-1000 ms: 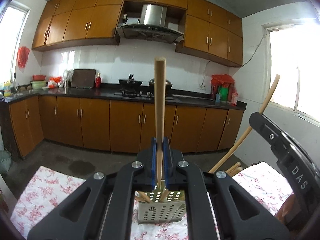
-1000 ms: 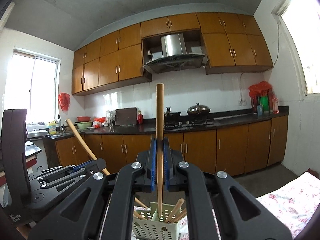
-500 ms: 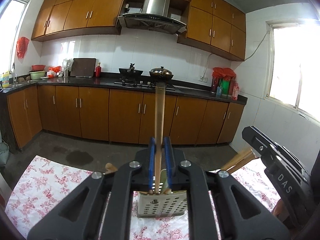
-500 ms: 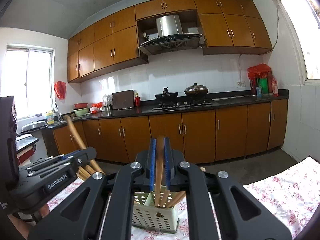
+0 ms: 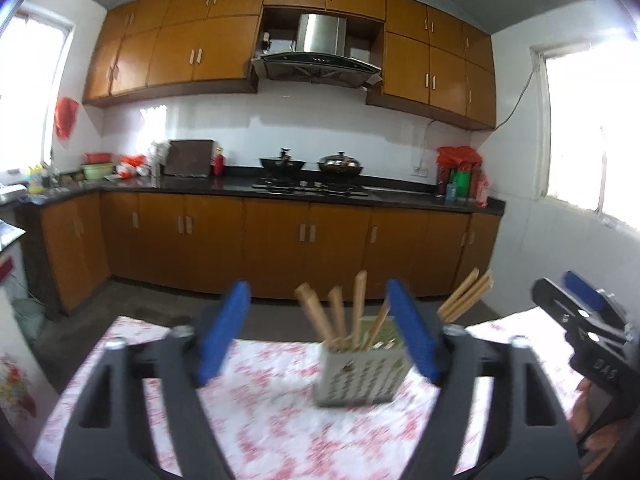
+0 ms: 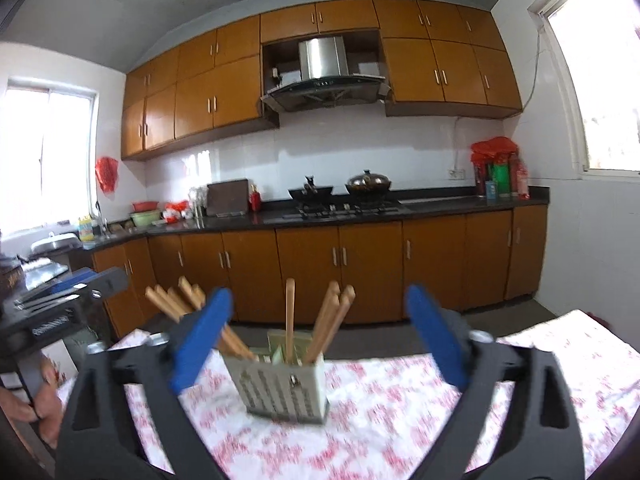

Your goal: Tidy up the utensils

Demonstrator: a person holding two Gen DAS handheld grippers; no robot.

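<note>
- The left gripper (image 5: 316,328) fills the bottom of its own view; its jaws are opening and already stand wide, with nothing pressed between the blue pads (image 5: 220,332). Its arms run off the lower edge.
- The right gripper (image 6: 318,336) is likewise opening wide and holds nothing. From the left camera only its tip shows, at the right edge, with part of a hand below it.
- A hand (image 6: 44,404) shows at the lower left of the right view, mostly cut off.
- The utensil holder (image 5: 360,376), a pale perforated box, stands upright on the floral tablecloth (image 5: 260,420), beyond the fingertips and framed between both pairs of jaws; it touches neither gripper. Motion blur softens its holes.
- Wooden chopsticks (image 5: 358,308) stand in the holder, leaning apart. About nine tips show in the right view, but blur and the left pad hide some, so the count is unsure.
- Another bundle of chopsticks (image 5: 466,294) leans out to the holder's right; its base is hidden behind the gripper.
- Far back, two pots (image 6: 368,182) sit on the stove.
</note>
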